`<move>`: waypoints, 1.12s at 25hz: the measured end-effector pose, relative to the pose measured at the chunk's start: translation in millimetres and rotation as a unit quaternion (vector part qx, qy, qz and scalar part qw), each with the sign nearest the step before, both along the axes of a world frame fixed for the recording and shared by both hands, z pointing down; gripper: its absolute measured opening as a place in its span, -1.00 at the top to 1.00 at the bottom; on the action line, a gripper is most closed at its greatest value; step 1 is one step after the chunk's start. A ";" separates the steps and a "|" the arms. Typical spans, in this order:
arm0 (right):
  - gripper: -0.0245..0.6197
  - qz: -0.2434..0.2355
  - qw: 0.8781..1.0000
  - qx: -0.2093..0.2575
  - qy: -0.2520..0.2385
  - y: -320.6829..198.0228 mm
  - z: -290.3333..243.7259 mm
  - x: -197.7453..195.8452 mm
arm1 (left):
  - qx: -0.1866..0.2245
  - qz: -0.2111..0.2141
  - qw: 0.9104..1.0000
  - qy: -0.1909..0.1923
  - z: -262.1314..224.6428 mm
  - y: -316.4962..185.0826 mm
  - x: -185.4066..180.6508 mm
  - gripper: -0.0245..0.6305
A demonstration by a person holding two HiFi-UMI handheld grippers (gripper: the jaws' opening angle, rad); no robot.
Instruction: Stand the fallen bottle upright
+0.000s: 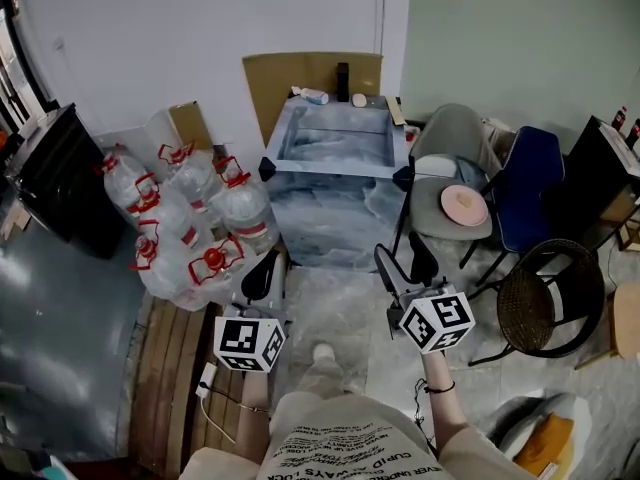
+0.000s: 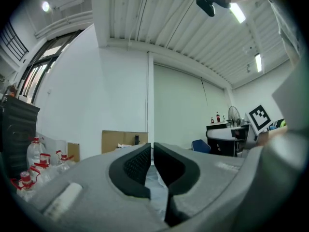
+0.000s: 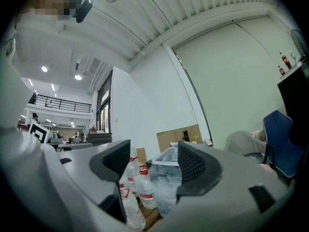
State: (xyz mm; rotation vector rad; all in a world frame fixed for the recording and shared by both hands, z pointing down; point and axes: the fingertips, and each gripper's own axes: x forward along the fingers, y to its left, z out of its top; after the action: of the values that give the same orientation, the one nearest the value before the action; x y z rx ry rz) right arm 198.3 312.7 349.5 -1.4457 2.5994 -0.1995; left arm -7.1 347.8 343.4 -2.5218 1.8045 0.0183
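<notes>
A bottle (image 1: 314, 95) lies on the table's (image 1: 335, 153) far edge; water jugs (image 1: 190, 223) cluster at nine o'clock, chairs (image 1: 455, 133) at three.

The right gripper (image 3: 152, 159) holds its jaws wide apart, with nothing between the pads. Beyond the gap, large clear water bottles (image 3: 143, 186) with red caps stand just beside a surface (image 3: 166, 175) wrapped in what appears to be clear plastic film. A cardboard sheet (image 3: 177, 136) stands behind the surface, against the wall. To the right are a grey chair (image 3: 244, 141) and a blue chair (image 3: 279, 141). Two small bottles (image 3: 285, 62) stand on a dark cabinet (image 3: 295, 95).
</notes>
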 end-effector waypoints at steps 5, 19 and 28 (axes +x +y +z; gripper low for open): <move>0.02 0.000 1.000 0.001 -0.006 -62.0 -2.3 -18.3 | 0.000 -0.003 1.000 0.003 -1.1 -62.7 -20.3 0.83; 0.02 0.011 1.000 -0.005 -0.010 -168.2 0.9 -57.2 | -0.003 0.015 1.000 0.004 1.7 -175.6 -58.0 0.83; 0.02 0.009 1.000 -0.011 -0.008 -210.3 7.4 -70.2 | -0.021 0.021 1.000 0.006 18.8 -215.0 -67.4 0.83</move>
State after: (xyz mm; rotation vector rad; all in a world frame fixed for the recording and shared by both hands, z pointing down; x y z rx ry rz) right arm 128.1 102.4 356.8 -1.4684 2.5782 -0.2360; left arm -74.5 132.8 362.3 -2.5934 1.7755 -0.0037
